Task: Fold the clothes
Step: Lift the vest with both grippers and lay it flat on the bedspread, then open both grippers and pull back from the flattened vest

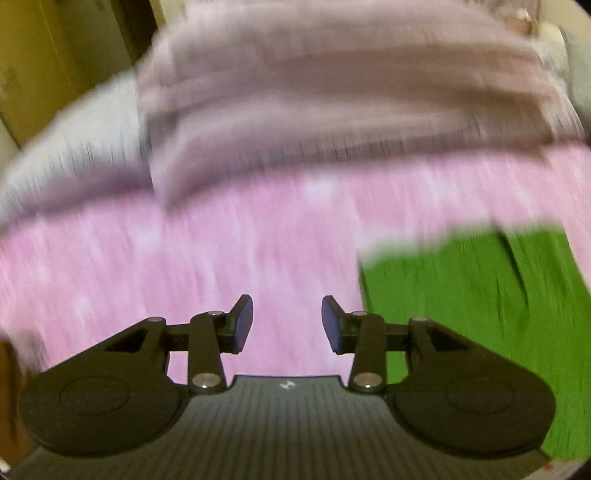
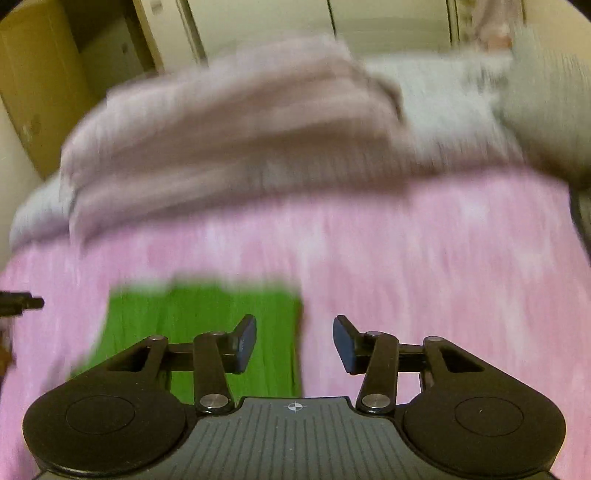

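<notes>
Both views are motion-blurred. A bright green garment [image 1: 476, 317] lies flat on the pink bed cover [image 1: 184, 258], to the right of my left gripper [image 1: 287, 323], which is open and empty above the pink cover. In the right wrist view the green garment [image 2: 207, 325] looks like a folded rectangle under and left of my right gripper [image 2: 294, 343], also open with nothing between its fingers. The left gripper's tip [image 2: 26, 303] pokes in at the left edge.
A mauve-grey blanket [image 1: 332, 96] is heaped across the far half of the bed, over grey-white bedding [image 2: 443, 96]. A brown cardboard box [image 2: 33, 85] and pale cupboard doors [image 2: 388, 22] stand behind the bed. Pink cover [image 2: 443, 277] stretches right of the garment.
</notes>
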Tool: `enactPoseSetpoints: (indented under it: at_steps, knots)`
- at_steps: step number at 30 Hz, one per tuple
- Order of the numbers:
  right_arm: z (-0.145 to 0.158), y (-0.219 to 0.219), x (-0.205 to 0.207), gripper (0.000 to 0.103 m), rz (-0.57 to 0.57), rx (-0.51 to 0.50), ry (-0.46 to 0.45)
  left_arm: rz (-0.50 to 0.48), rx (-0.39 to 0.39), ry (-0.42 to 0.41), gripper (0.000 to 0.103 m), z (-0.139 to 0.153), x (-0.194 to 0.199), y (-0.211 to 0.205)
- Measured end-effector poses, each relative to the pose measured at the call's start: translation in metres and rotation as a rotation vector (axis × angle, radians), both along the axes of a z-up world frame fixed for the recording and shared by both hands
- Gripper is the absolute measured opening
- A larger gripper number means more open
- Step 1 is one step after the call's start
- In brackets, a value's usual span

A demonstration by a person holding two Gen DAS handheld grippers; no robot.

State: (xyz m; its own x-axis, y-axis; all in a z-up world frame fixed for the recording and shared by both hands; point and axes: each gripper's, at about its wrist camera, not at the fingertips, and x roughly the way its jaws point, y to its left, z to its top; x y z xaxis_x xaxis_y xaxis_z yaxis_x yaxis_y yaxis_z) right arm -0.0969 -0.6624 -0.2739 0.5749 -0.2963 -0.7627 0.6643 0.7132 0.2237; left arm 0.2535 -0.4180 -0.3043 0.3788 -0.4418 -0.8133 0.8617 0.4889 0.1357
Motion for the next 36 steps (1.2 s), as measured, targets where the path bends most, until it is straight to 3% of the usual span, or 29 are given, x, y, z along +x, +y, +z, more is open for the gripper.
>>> enactPoseSetpoints:
  at_steps: [2, 5, 7, 9, 12, 18, 22, 25, 29, 33, 35, 36]
  knots:
    - [-0.024, 0.025, -0.026, 0.043, -0.012, 0.085, 0.056, -0.019, 0.043, 0.091, 0.036, -0.026, -0.014, 0.039]
    - [-0.052, 0.060, -0.066, 0.044, -0.070, 0.227, 0.089, 0.033, 0.069, 0.241, 0.038, -0.049, -0.036, 0.089]
    - [-0.063, 0.082, -0.090, 0.044, -0.140, 0.302, 0.109, 0.088, 0.066, 0.310, 0.047, -0.057, -0.050, 0.117]
    - [-0.069, 0.101, -0.108, 0.045, -0.213, 0.352, 0.108, 0.106, 0.076, 0.339, 0.047, -0.063, -0.060, 0.136]
    - [-0.062, 0.120, -0.116, 0.045, -0.275, 0.290, 0.129, 0.110, 0.048, 0.334, 0.044, -0.057, -0.069, 0.150]
    - [-0.042, 0.139, -0.052, 0.045, -0.087, 0.054, 0.178, -0.179, -0.010, 0.203, 0.040, -0.039, -0.089, 0.104]
    - [-0.057, 0.139, -0.007, 0.045, -0.025, 0.009, 0.197, -0.281, -0.035, 0.191, 0.038, -0.051, -0.099, 0.062]
    - [-0.076, 0.155, -0.002, 0.045, 0.013, -0.026, 0.283, -0.332, 0.004, 0.193, 0.036, -0.068, -0.118, 0.061]
    - [-0.084, 0.203, -0.040, 0.045, 0.019, -0.074, 0.304, -0.365, 0.025, 0.135, 0.036, -0.074, -0.151, 0.124]
    - [-0.081, 0.262, -0.102, 0.045, 0.013, -0.051, 0.352, -0.271, 0.043, 0.155, 0.036, -0.068, -0.173, 0.209]
    - [-0.076, 0.290, -0.130, 0.045, 0.022, -0.058, 0.346, -0.235, 0.098, 0.210, 0.034, -0.068, -0.184, 0.236]
    - [-0.075, 0.301, -0.139, 0.045, 0.033, -0.065, 0.353, -0.223, 0.091, 0.194, 0.034, -0.065, -0.191, 0.249]
